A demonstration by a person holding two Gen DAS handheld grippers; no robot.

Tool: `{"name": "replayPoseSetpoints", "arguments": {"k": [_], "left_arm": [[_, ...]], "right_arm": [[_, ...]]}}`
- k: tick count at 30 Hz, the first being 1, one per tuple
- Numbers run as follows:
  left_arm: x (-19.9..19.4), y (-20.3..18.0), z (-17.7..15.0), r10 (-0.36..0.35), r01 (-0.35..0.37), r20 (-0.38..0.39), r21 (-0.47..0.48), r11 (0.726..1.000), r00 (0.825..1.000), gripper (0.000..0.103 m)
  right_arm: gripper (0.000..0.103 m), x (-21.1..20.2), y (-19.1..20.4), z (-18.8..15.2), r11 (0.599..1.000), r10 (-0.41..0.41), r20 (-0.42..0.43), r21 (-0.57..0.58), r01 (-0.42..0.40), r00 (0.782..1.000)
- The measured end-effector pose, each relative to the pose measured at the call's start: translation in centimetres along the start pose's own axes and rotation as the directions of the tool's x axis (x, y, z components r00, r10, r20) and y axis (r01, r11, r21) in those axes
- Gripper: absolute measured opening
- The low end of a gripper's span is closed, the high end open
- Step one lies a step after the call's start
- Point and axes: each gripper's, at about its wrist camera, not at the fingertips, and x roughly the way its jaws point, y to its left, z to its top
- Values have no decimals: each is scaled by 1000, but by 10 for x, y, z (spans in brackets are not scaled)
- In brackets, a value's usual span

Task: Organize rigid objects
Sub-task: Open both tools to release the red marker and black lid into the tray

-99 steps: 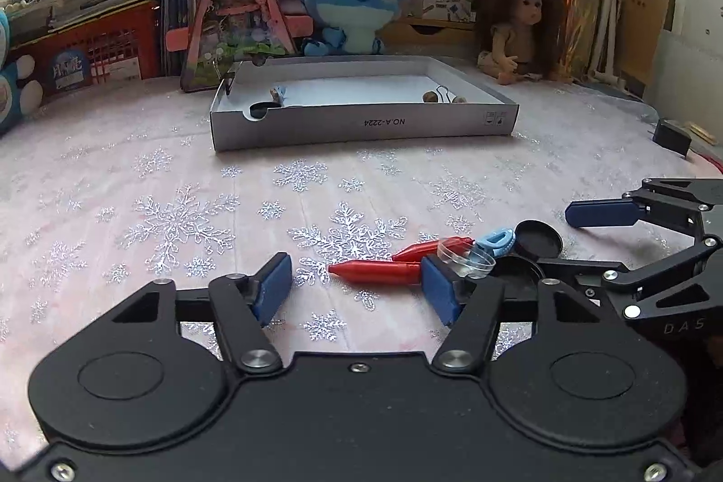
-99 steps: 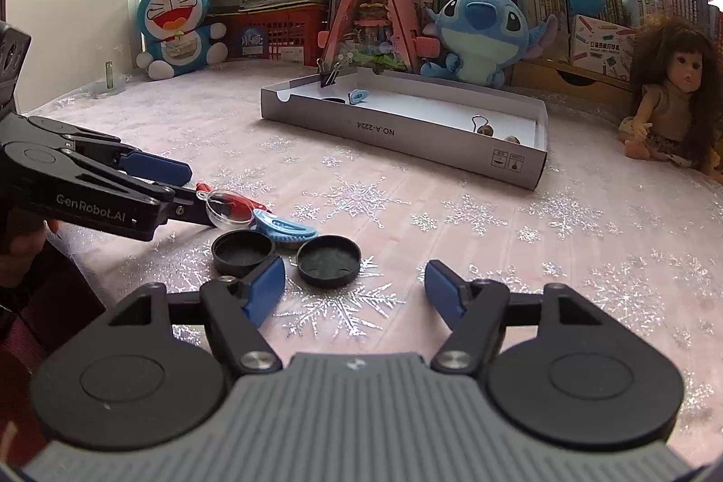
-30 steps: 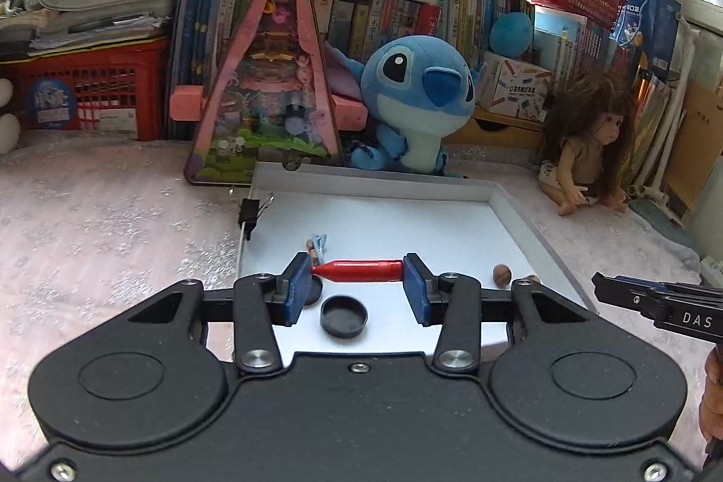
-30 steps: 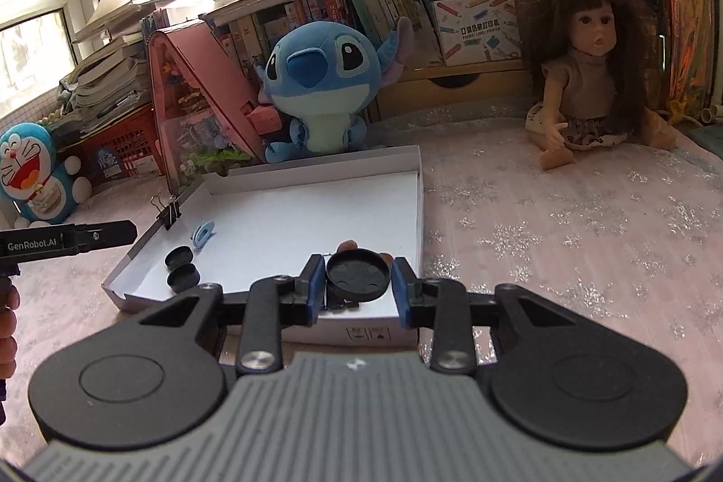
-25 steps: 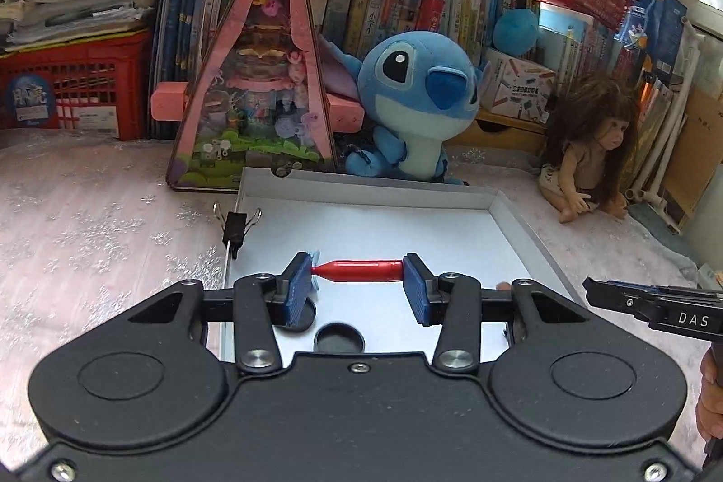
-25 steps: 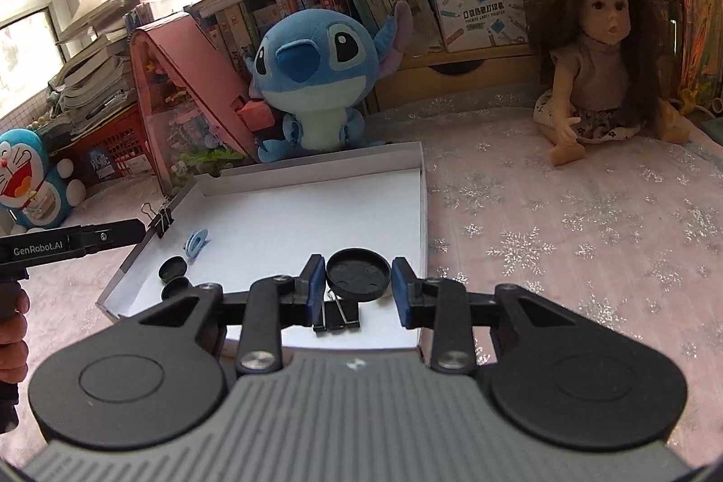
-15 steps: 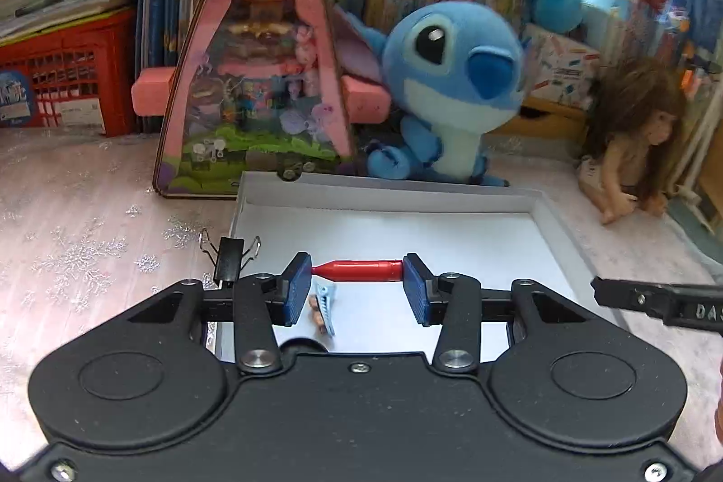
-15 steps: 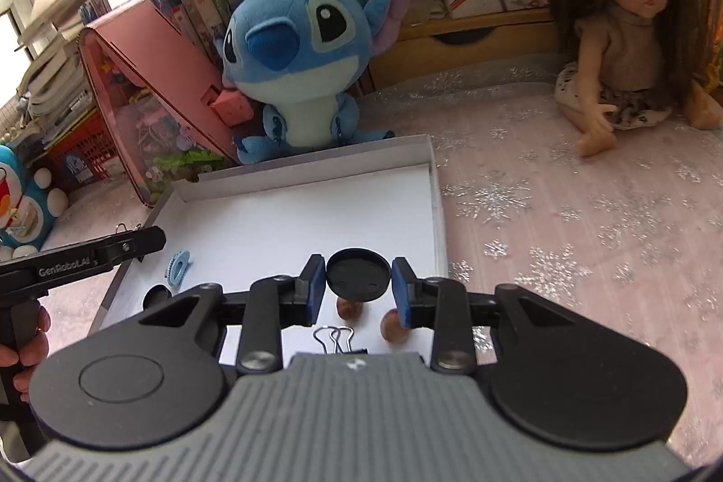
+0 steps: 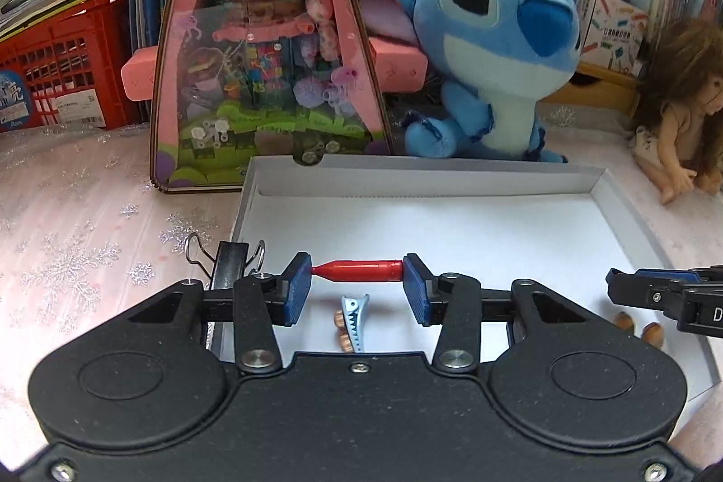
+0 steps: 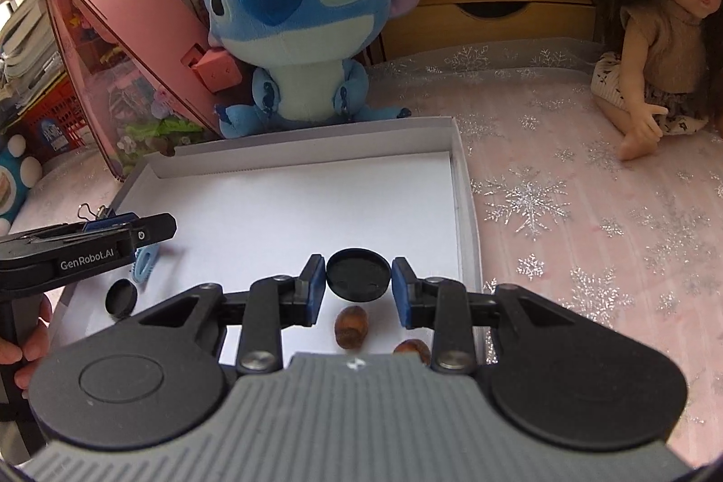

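Observation:
My left gripper (image 9: 357, 272) is shut on a red pen cap (image 9: 359, 270), held crosswise above the left part of the white tray (image 9: 424, 177). My right gripper (image 10: 359, 276) is shut on a black round lid (image 10: 358, 274), above the tray's (image 10: 316, 159) right front part. In the tray lie a blue hair clip (image 9: 354, 315), another black lid (image 10: 120, 296) and two brown nuts (image 10: 350, 324). The left gripper shows in the right wrist view (image 10: 149, 229), the right gripper in the left wrist view (image 9: 619, 287).
A black binder clip (image 9: 226, 260) sits on the tray's left rim. Behind the tray stand a pink toy house (image 9: 266, 44), a blue Stitch plush (image 9: 492, 44) and bookshelves. A doll (image 10: 655, 30) sits to the right on the snowflake cloth (image 10: 587, 233).
Both grippers picked up their objects from the cloth, carried them forward and now hold them over the tray. Over the last second both moved further in and lower.

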Motion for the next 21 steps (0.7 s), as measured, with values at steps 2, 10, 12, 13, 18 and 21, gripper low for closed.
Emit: {"name": "replayPoseSetpoints", "arguments": {"k": [2,10,12,13,18,21], "left_arm": [[3,0,-1,5,-5,-7,-2,1000,1000,42],[9,2,-5,23,-23,-14,-1,1000,1000,42],[9,2,-5,22,-22,-11,1,1000,1000,42],[9,2,-5,22,-22,-9,1,1000,1000,42],[4,2,-7,23,-23,4,-1,1000,1000,46],[-5,1,-9,14,-15,26,7,1000,1000,62]], "right_arm": [[37,3,0,-1,1000,-12,-1,-10,12,1000],[37,8,-1,-4,999,-45,-1,-24,45,999],[37,10,-1,-6,998,-49,-5,-30,49,999],[37,10,-1,-6,998,-50,-2,-31,50,999],[57,7,0,-6,999,-42,12,-29,42,999],[60,1,0,-6,999,-35,33,-26,36,999]]}}
